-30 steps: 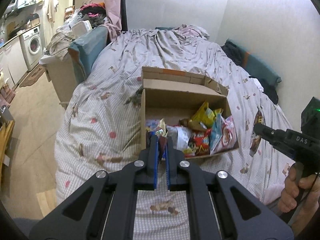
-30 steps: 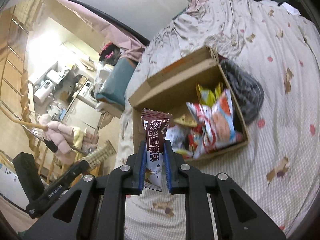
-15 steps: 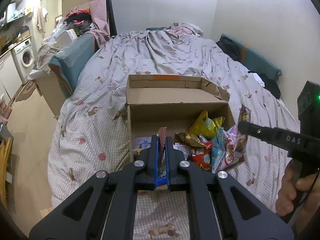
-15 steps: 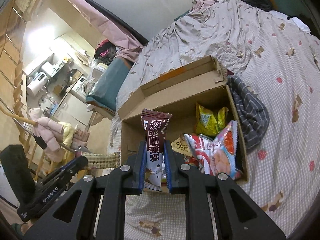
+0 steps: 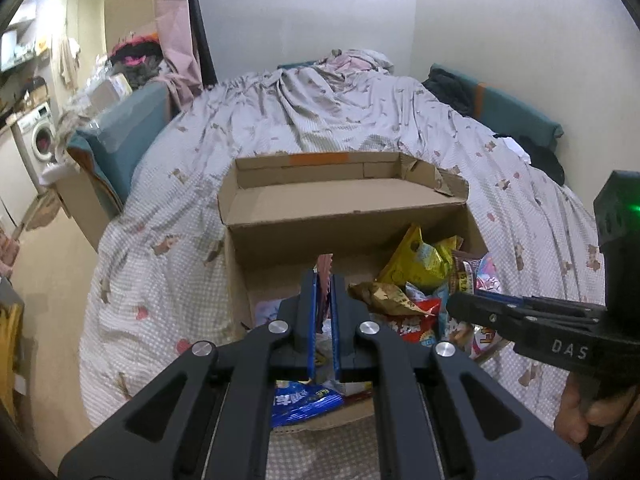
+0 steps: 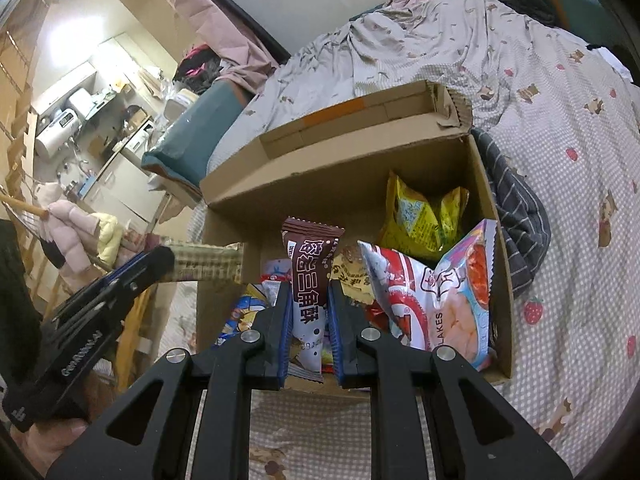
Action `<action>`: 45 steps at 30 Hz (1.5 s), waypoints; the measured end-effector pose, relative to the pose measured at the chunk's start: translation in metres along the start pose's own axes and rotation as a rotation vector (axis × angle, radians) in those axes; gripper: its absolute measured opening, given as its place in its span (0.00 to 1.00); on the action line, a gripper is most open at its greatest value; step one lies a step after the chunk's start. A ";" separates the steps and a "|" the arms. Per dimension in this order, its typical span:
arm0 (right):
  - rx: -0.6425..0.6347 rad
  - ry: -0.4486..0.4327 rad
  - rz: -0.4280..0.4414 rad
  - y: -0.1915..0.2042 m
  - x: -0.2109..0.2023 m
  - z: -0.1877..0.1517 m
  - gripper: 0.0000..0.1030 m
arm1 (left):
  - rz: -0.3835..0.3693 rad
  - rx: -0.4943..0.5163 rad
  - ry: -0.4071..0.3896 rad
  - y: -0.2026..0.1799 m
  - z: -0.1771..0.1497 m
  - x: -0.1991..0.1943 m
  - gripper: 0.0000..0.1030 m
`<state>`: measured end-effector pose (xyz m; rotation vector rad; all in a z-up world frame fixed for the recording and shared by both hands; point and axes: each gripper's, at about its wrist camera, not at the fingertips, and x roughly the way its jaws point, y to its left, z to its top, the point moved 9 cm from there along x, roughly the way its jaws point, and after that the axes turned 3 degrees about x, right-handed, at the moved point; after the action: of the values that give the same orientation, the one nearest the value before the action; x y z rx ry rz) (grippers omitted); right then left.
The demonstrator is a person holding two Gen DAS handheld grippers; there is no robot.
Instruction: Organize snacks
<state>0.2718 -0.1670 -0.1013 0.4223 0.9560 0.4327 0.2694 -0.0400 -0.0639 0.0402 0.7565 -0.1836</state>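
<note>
An open cardboard box (image 5: pixel 344 208) (image 6: pixel 348 168) sits on the bed, holding several snack packets. My left gripper (image 5: pixel 324 280) is shut on a thin reddish packet (image 5: pixel 324 266), seen edge-on, held over the box's near left part. My right gripper (image 6: pixel 308 300) is shut on a brown and white snack bar (image 6: pixel 310 280), held upright over the box's front. A yellow bag (image 6: pixel 420 216) and a red and white flakes bag (image 6: pixel 440 300) lie in the box's right half. The right gripper also shows in the left wrist view (image 5: pixel 460 304).
The bed has a grey patterned quilt (image 5: pixel 320 120). A striped dark cloth (image 6: pixel 516 216) lies against the box's right side. A teal cushion (image 5: pixel 116 140) is left of the bed. Wooden floor (image 5: pixel 44 280) and a washing machine (image 5: pixel 36 136) are at far left.
Both grippers have moved closer to the box and now hang over its front part, each still holding its packet. The box looks larger in both views.
</note>
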 end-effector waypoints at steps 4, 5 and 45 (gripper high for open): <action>0.006 0.009 0.003 -0.001 0.004 -0.002 0.17 | -0.014 -0.023 0.008 0.002 -0.002 0.008 0.04; 0.008 0.011 0.004 -0.002 0.006 -0.002 0.17 | -0.012 -0.018 0.008 0.001 -0.003 0.010 0.04; -0.026 -0.233 -0.041 0.017 -0.075 0.014 1.00 | 0.137 -0.078 -0.122 0.034 0.001 -0.060 1.00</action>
<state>0.2431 -0.1946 -0.0340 0.4193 0.7312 0.3496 0.2335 0.0028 -0.0230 0.0060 0.6361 -0.0258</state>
